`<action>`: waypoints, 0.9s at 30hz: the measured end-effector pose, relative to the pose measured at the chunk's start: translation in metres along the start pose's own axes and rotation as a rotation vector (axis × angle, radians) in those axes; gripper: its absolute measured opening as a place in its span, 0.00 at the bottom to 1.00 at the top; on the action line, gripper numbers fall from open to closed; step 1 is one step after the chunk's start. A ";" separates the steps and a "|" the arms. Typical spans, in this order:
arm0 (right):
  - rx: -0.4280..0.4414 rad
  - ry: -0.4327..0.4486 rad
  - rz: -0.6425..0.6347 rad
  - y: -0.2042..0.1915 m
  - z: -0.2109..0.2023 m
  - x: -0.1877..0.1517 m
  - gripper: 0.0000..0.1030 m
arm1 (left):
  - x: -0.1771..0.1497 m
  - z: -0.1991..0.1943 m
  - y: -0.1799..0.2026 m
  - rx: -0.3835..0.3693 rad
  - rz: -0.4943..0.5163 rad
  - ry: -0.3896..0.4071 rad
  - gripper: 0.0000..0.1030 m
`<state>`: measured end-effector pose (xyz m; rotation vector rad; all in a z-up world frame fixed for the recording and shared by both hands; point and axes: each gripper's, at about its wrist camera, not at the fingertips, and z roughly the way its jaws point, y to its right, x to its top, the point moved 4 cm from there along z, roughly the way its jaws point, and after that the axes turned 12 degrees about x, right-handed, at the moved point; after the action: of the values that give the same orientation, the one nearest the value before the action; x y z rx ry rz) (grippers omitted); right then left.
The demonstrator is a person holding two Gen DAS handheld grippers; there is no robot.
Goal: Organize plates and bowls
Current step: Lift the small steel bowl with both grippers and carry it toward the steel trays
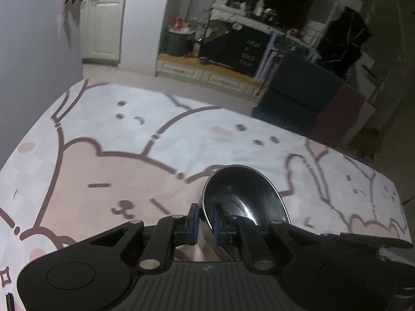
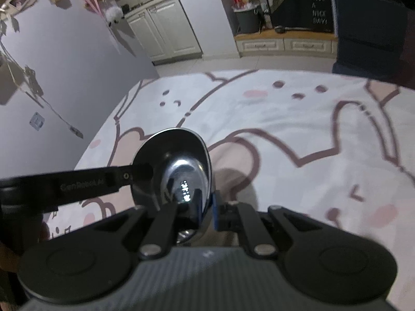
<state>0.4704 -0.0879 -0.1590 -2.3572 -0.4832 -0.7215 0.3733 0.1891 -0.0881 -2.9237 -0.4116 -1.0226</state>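
Two handheld grippers lift a metal bowl [image 1: 245, 194] above a bench [image 1: 109, 140] draped in a pale cloth printed with pink cartoon bears. In the left wrist view, the left gripper [image 1: 205, 224] has its blue-padded fingers [image 1: 192, 223] clamped together on the near rim of the bowl, one pad outside the wall and one inside. In the right wrist view, the right gripper [image 2: 206, 211] grips the same bowl by the opposite rim, its fingers [image 2: 215, 211] closed on the thin steel edge, while the black body of the left gripper reaches in from the left side. The bowl hangs tilted between the two tools, clear of the cloth, its polished inside catching a bright reflection. Behind the bench stand white cabinets [image 2: 160, 28] and a dark sign [image 2: 317, 9].
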 end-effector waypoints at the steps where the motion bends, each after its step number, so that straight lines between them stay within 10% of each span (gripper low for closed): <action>1: -0.003 0.009 0.000 0.001 -0.009 0.000 0.09 | -0.001 -0.006 0.007 -0.006 0.005 0.009 0.11; 27: -0.148 0.173 0.030 0.126 -0.257 -0.102 0.09 | -0.087 -0.118 0.242 -0.237 0.256 0.111 0.11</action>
<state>0.3568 -0.3645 -0.1080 -2.4046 -0.3284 -0.9669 0.2973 -0.0770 -0.0321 -2.9912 0.0926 -1.2608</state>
